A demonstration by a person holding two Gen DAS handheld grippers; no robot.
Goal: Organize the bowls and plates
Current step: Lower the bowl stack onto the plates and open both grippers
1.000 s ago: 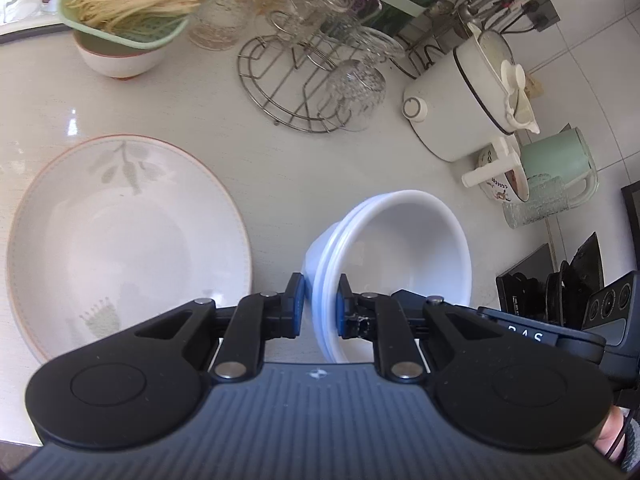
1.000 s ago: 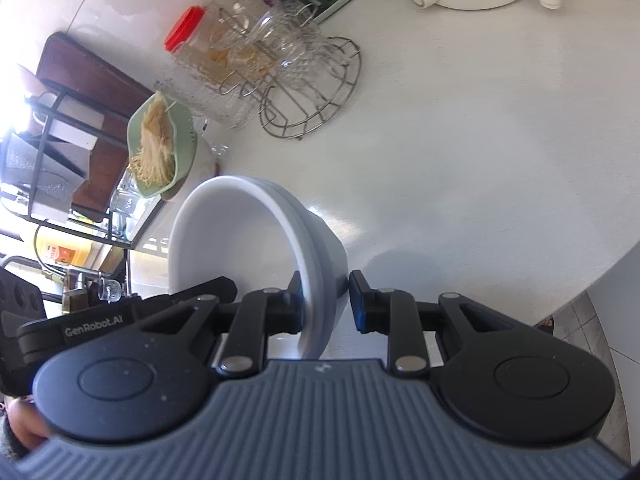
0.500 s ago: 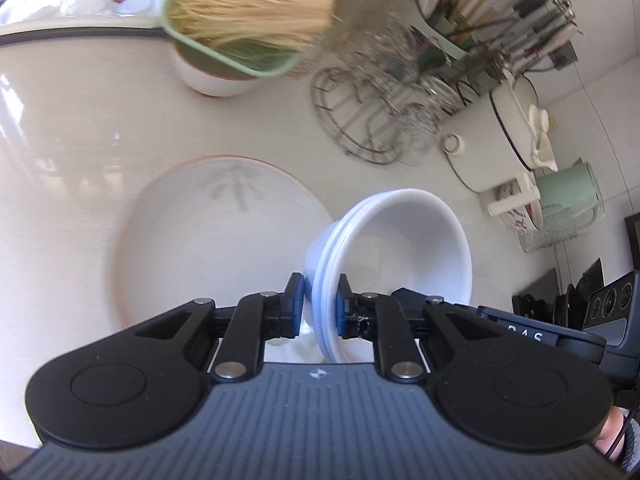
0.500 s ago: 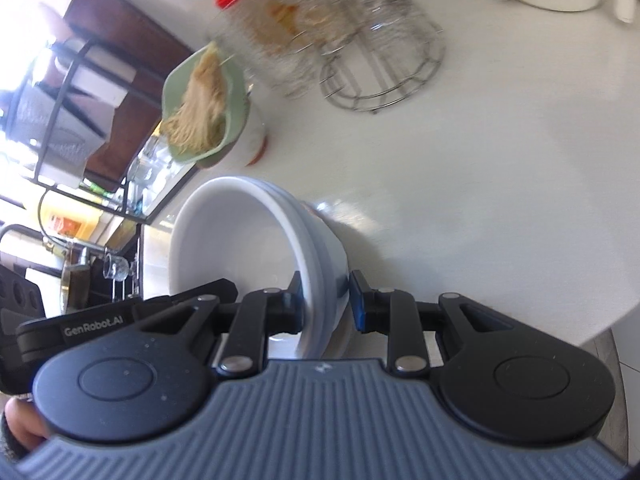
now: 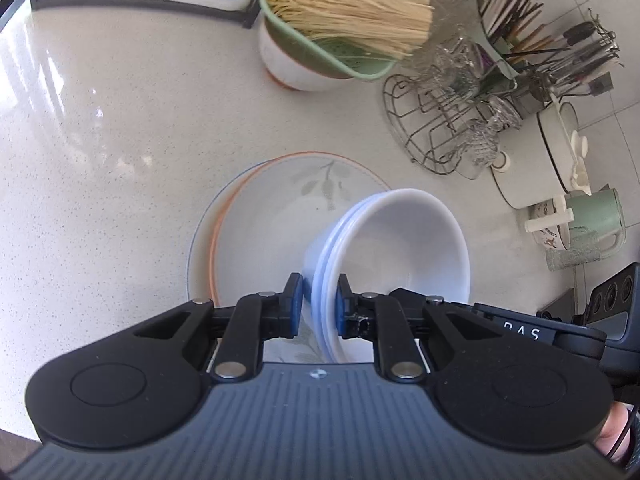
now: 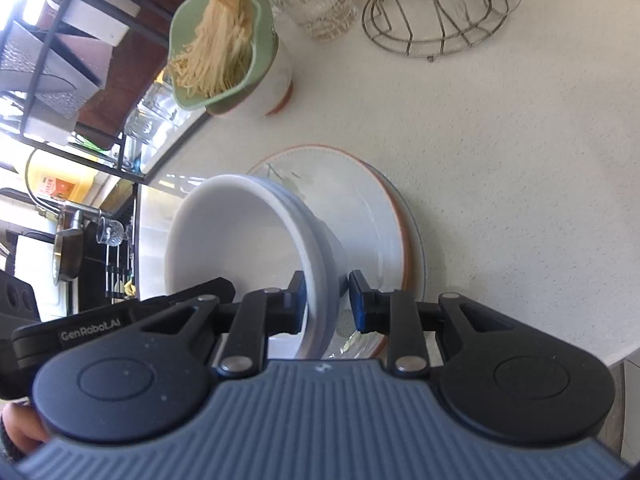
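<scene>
Blue pads on the left gripper (image 5: pixel 316 306) were pinching one side of the rim of a stack of white round bowls (image 5: pixel 404 248), with one finger outside the bowls and the other finger inside. On the other side of the rim, the right gripper (image 6: pixel 327 304) was pinching the same white bowls (image 6: pixel 240 240) in the same way, so both grippers held the stack together. The bowls were tipped over to one side and hung just above a stack of flat white plates with an orange edge and a grey leaf picture (image 5: pixel 260 216). I could not tell if the bowls touched the top plate. The plates (image 6: pixel 360 208) lay on a pale speckled stone counter (image 5: pixel 120 120). Farther back on the counter stood a white bowl with a green plastic strainer full of dry yellow noodles (image 5: pixel 340 16) on top of it. Beside that was a round wire rack with clear drinking glasses (image 5: pixel 448 120) hanging upside down. Near the wall on the right were a white pot with a lid (image 5: pixel 556 148) and a pale green jug (image 5: pixel 596 216). A holder full of chopsticks and other kitchen tools (image 5: pixel 516 12) stood at the back.
</scene>
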